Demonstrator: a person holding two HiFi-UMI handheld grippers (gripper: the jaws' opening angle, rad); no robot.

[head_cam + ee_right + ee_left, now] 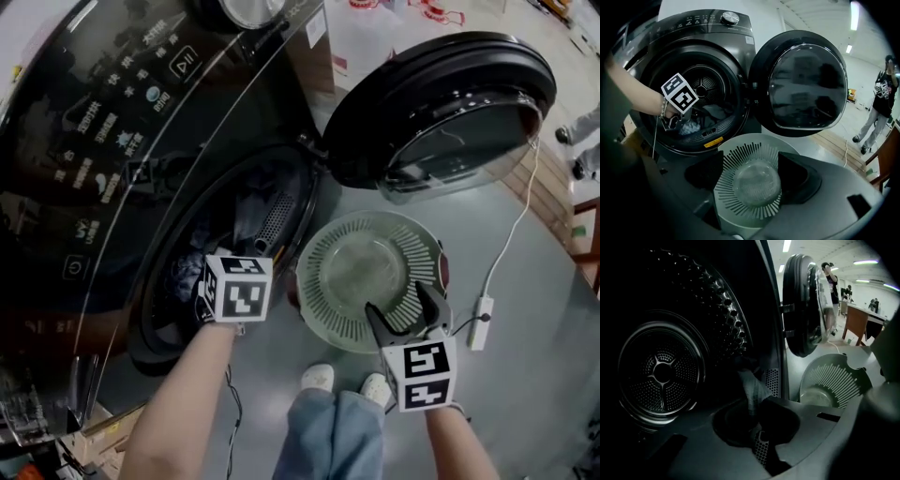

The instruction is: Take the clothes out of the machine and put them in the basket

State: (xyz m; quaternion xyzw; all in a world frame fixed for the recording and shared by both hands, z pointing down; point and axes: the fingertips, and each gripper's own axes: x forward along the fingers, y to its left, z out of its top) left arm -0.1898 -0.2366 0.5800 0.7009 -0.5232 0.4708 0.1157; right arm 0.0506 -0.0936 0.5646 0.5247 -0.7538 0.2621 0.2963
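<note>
The left gripper [758, 420] pinches a grey cloth [751, 387] inside the washer drum [661, 371]. The right gripper [401, 302], jaws spread, hovers above the slotted basket [323, 272] beside the open door [441, 103].

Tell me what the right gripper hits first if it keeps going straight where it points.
The right gripper would likely meet the basket first; it lies straight ahead between the open jaws.

Left tool [758, 430] clamps grey cloth [751, 387] at drum [661, 373] mouth.
</note>
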